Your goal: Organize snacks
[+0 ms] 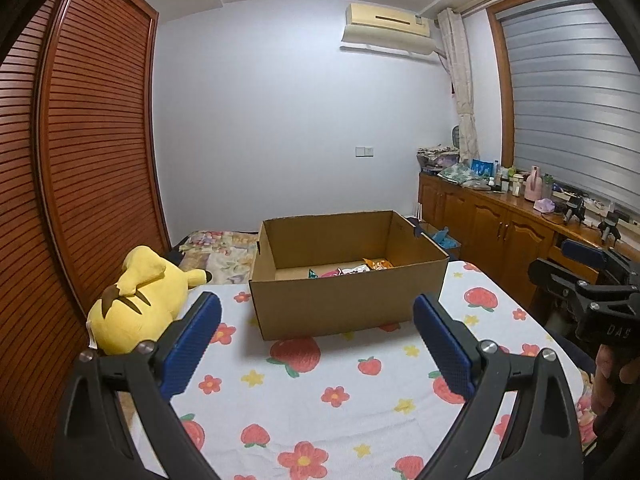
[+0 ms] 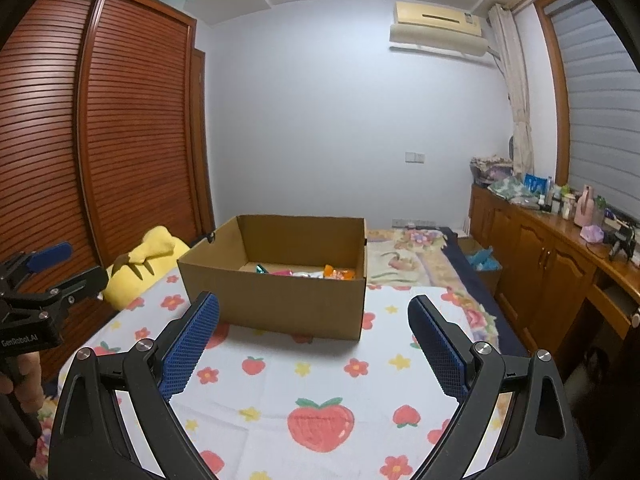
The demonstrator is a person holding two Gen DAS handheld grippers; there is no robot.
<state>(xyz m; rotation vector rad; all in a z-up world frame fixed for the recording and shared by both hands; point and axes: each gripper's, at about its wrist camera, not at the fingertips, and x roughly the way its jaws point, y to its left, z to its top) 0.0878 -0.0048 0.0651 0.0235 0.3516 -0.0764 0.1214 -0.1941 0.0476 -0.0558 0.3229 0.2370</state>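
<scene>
Strawberry-print bedspread (image 1: 320, 400) beneath left tongs (image 1: 318, 312) and right tongs (image 2: 314, 312), both wide apart, empty-jawed.

Both the left gripper (image 1: 317, 312) and the right gripper (image 2: 313, 314) have black plastic arms, round silver screws and bumpy blue pads (image 1: 192, 344); white letters mark their black bodies

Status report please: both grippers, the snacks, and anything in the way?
Left gripper open, empty. Right gripper open, empty. Colourful snack packets inside the brown cardboard box. Path clear; yellow plush toy off left.
</scene>
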